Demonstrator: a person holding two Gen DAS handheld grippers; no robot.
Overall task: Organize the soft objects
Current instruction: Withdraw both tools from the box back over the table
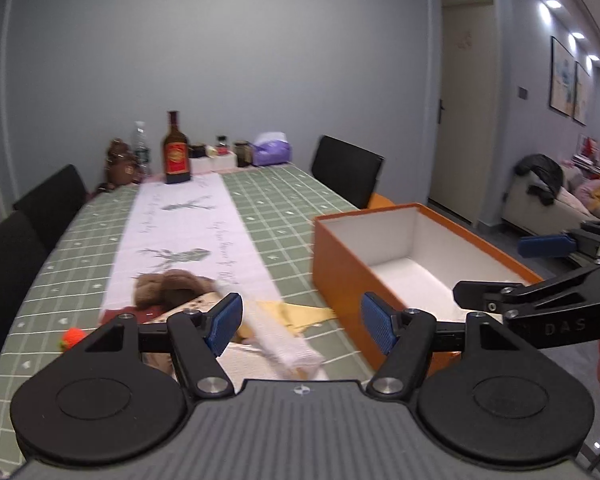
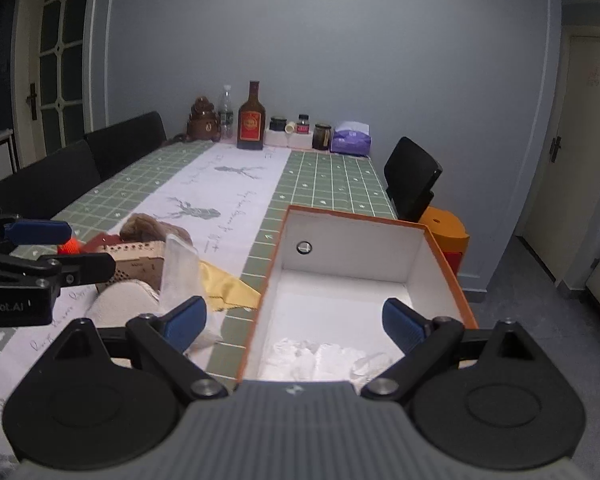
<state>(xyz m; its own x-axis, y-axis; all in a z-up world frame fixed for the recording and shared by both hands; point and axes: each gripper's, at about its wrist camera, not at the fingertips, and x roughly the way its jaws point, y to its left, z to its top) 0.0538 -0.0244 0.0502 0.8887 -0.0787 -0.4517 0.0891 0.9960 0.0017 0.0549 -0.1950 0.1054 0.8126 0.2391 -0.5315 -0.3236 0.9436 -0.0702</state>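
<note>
With a white crumpled soft item (image 2: pixel 320 356) already in the orange white-lined cardboard box (image 2: pixel 440 264), both the left gripper (image 1: pixel 300 322) and right gripper (image 2: pixel 296 322) have fingers apart and empty, so next reach squarely for the soft pile (image 1: pixel 176 288) on the green-checked table (image 1: pixel 300 200)

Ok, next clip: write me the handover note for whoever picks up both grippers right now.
Left gripper: open, holding nothing, above the pile.
Right gripper: open, holding nothing, over the orange box.
Done: one white soft item lies in the box.
Left: the brown furry item, yellow cloth, white cloth, beige item and small orange item are on the table beside the box.
</note>
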